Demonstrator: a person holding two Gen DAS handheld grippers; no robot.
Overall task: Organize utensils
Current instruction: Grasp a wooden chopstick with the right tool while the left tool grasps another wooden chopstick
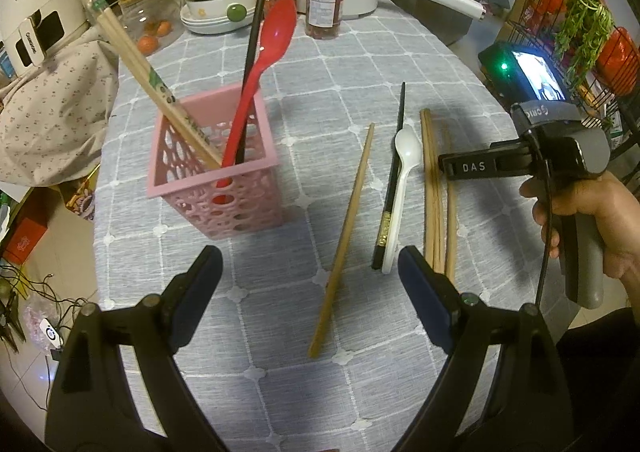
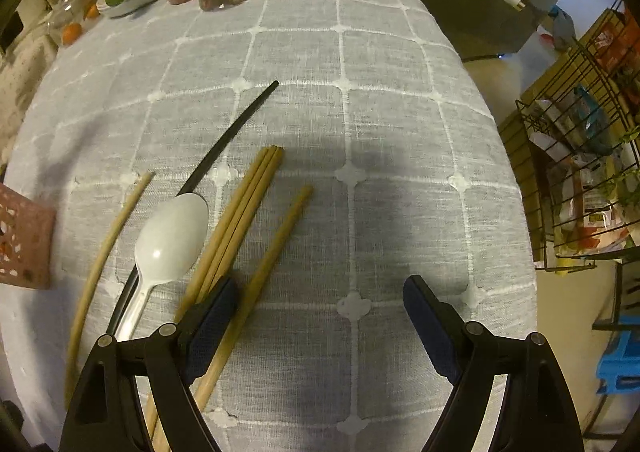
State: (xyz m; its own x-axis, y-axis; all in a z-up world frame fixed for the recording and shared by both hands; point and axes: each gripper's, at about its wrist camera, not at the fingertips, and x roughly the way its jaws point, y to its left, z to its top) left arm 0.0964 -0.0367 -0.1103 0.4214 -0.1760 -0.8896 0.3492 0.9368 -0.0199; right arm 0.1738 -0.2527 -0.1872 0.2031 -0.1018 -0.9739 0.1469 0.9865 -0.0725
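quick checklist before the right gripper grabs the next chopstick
1. Right gripper open: ok.
2. Nothing held in it: ok.
3. One chopstick lies between its fingers: ok, close by the left finger.
4. Neighbouring chopsticks outside the jaws: cannot tell, the left finger covers them.
5. Pink basket upright with room: ok.
6. Left gripper open and out of the way: ok.
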